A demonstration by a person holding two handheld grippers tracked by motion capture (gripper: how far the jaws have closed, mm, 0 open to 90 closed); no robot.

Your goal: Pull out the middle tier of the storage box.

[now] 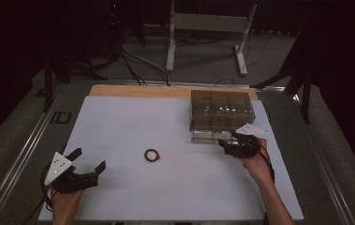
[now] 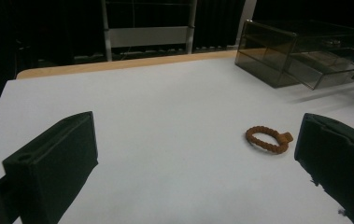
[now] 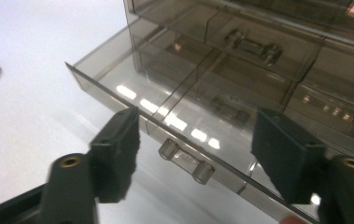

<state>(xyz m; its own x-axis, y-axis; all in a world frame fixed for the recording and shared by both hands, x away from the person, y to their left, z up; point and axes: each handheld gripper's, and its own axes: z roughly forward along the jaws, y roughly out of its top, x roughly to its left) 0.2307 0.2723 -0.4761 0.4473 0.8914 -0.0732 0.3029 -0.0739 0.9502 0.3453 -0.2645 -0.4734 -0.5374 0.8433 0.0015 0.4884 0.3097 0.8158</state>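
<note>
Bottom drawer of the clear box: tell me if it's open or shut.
Open: the bottom drawer juts out past the clear box, its handle forward.

I sit at a white table [image 1: 175,187] with a strip of bare wood [image 1: 137,90] along its far edge. Metal rails [image 1: 20,154] run down both sides of it. Beyond lies grey carpet [image 1: 203,65], crossed by black cables [image 1: 133,63]. A white metal frame [image 1: 208,23] on two legs stands on the carpet. Black stands [image 1: 55,70] flank the table. The room behind is dark, and the light falls on the table.
</note>
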